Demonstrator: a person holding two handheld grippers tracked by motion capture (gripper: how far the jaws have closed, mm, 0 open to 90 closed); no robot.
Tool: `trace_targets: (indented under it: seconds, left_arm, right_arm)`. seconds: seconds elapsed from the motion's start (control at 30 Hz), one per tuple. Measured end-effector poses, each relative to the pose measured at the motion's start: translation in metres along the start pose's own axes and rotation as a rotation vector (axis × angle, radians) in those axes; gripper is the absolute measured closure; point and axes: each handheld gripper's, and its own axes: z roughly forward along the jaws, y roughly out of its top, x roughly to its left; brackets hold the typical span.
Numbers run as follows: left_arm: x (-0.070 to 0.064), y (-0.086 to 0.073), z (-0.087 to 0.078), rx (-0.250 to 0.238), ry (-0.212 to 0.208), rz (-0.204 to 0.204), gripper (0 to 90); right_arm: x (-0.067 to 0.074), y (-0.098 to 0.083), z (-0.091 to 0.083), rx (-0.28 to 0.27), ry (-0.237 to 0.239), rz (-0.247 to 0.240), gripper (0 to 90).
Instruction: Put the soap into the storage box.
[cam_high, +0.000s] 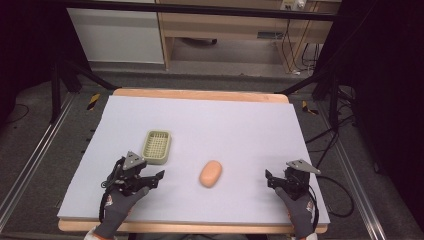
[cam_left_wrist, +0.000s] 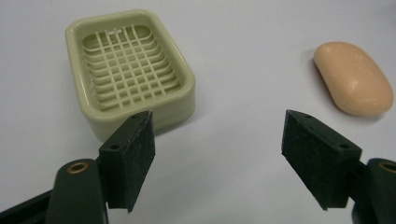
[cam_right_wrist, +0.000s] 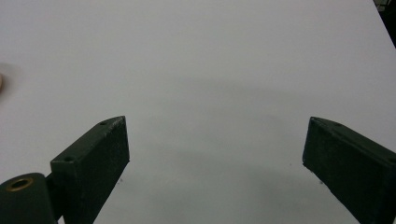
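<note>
On the white-covered bench (cam_high: 240, 125), pale green slotted plastic soap dish (cam_high: 157, 146) left of centre, peach oval soap bar (cam_high: 210, 173) just right of it, left tongs (cam_high: 155, 178) near the dish, jaws wide apart, empty, right tongs (cam_high: 270, 178) well right of the soap, gaping, empty.

Wooden cabinet (cam_high: 225, 25) behind grey floor (cam_high: 200, 80)

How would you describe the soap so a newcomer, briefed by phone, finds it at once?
Start at the pale sheet that covers the table. Near its front middle, between the two grippers, lies the soap, just right of the dish. It is a smooth, peach oval bar, while the dish is a pale green slotted box.
</note>
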Motion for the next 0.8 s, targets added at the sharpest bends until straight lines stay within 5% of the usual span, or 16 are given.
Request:
trace_targets:
  seconds: [0.8]
  left_arm:
    - [-0.039, 0.045, 0.011, -0.041, -0.072, 0.058, 24.2]
  right_arm:
    - [-0.001, 0.000, 0.000, 0.003, -0.008, 0.002, 7.0]
